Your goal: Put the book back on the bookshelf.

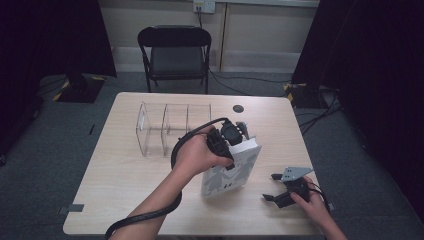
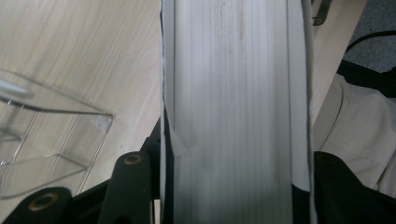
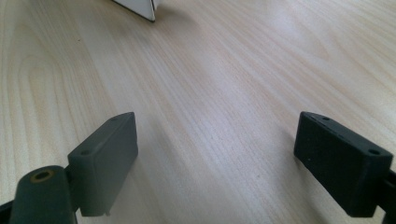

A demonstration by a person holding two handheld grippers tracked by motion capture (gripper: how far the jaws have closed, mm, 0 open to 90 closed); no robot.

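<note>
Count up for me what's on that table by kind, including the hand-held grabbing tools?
Books: 1, a thick white book, clamped by the left gripper
Clear plastic racks: 1, the rack with dividers
Grippers: 2, counting the right gripper, fingers apart
Total: 4

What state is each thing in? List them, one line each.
book: upright on the table, tilted, clamped across its page edges.
left hand-held gripper: shut on the book's top.
right hand-held gripper: open, holding nothing, low over the table.
clear divider rack: upright, compartments empty.
folding chair: unfolded, unoccupied.
</note>
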